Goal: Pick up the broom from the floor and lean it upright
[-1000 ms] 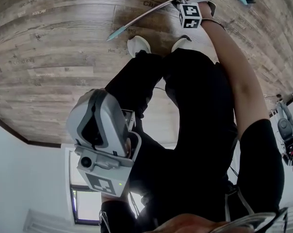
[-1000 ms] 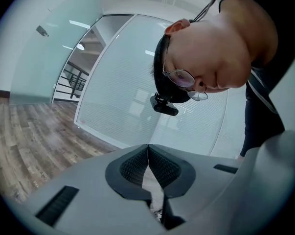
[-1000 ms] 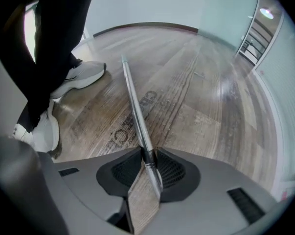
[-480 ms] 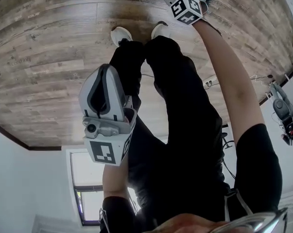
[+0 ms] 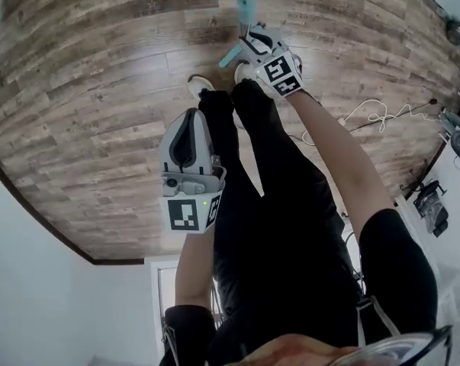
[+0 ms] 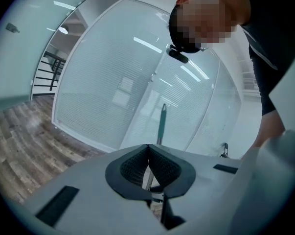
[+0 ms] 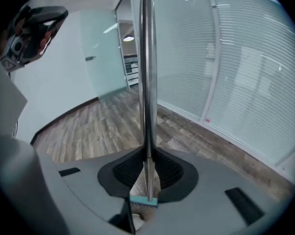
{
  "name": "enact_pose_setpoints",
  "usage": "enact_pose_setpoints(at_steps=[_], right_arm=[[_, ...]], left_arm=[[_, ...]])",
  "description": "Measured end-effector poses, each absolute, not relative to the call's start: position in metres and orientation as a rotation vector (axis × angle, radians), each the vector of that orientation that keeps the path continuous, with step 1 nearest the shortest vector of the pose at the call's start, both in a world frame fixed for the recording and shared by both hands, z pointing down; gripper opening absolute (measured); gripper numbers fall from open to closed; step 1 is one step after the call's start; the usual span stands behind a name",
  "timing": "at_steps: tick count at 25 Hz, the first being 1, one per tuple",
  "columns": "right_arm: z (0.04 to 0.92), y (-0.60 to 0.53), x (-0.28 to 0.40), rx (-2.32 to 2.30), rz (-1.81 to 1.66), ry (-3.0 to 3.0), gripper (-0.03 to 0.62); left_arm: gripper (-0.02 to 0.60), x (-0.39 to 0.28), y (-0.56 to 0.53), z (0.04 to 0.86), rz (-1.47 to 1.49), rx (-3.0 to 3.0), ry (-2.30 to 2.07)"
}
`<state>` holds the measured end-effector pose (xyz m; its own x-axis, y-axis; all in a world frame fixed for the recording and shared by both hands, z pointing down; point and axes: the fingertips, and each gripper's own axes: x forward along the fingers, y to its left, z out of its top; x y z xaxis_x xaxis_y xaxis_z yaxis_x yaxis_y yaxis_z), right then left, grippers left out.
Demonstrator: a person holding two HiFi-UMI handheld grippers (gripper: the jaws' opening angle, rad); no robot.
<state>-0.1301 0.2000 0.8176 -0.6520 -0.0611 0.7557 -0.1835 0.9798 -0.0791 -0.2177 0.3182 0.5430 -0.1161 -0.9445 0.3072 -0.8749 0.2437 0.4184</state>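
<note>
The broom (image 7: 147, 82) has a silver pole, a teal grip and a teal head (image 7: 144, 200) with pale bristles. It stands nearly upright above the wood floor. My right gripper (image 7: 147, 166) is shut on the pole just above the head. In the head view that gripper (image 5: 252, 41) is at the top, with the broom's teal grip end (image 5: 246, 6) pointing toward the camera. My left gripper (image 5: 190, 128) hangs lower left, apart from the broom, jaws shut on nothing. In the left gripper view (image 6: 147, 150) the broom's pole (image 6: 161, 124) rises beyond the jaws.
Glass partition walls with blinds (image 7: 245, 82) stand close behind the broom. The person's shoes (image 5: 203, 87) are on the plank floor under the right gripper. A white cable (image 5: 382, 117) and dark equipment (image 5: 432, 204) lie at the right. A stair rail (image 6: 44, 75) shows far left.
The right gripper has risen with the broom, which swung from lying almost flat on the floor to nearly upright. The left gripper has also lifted, still shut and holding nothing.
</note>
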Motion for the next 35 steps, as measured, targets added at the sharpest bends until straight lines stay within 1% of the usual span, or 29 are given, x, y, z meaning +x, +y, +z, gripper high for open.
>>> enact_pose_setpoints(at_steps=[4, 8, 11, 15, 20, 25, 28, 31, 35], right_arm=[[0.710, 0.194, -0.112, 0.387, 0.374, -2.377, 0.081], [0.596, 0.194, -0.089, 0.531, 0.403, -2.449, 0.081], [0.533, 0.188, -0.069, 0.659, 0.402, -2.468, 0.081], [0.471, 0.160, -0.044, 0.841, 0.429, -2.480, 0.081], [0.435, 0.116, -0.007, 0.941, 0.415, -2.488, 0.081], [0.428, 0.043, 0.024, 1.032, 0.417, -2.493, 0.081], [0.421, -0.006, 0.040, 1.065, 0.430, -2.516, 0.081], [0.415, -0.053, 0.059, 1.092, 0.448, -2.533, 0.081], [0.409, -0.103, 0.086, 1.124, 0.455, -2.540, 0.081]], left_arm=[[0.020, -0.190, 0.306, 0.462, -0.143, 1.833, -1.941], [0.020, -0.172, 0.312, 0.390, -0.108, 1.937, -1.908], [0.020, -0.172, 0.312, 0.354, -0.101, 1.982, -1.898], [0.020, -0.181, 0.290, 0.323, -0.087, 2.058, -1.853], [0.019, -0.198, 0.240, 0.294, -0.074, 2.097, -1.875], [0.019, -0.196, 0.152, 0.276, -0.076, 2.119, -1.915], [0.019, -0.176, 0.095, 0.270, -0.070, 2.132, -1.908], [0.020, -0.147, 0.041, 0.281, -0.076, 2.146, -1.835], [0.018, -0.111, -0.020, 0.290, -0.013, 2.166, -1.786]])
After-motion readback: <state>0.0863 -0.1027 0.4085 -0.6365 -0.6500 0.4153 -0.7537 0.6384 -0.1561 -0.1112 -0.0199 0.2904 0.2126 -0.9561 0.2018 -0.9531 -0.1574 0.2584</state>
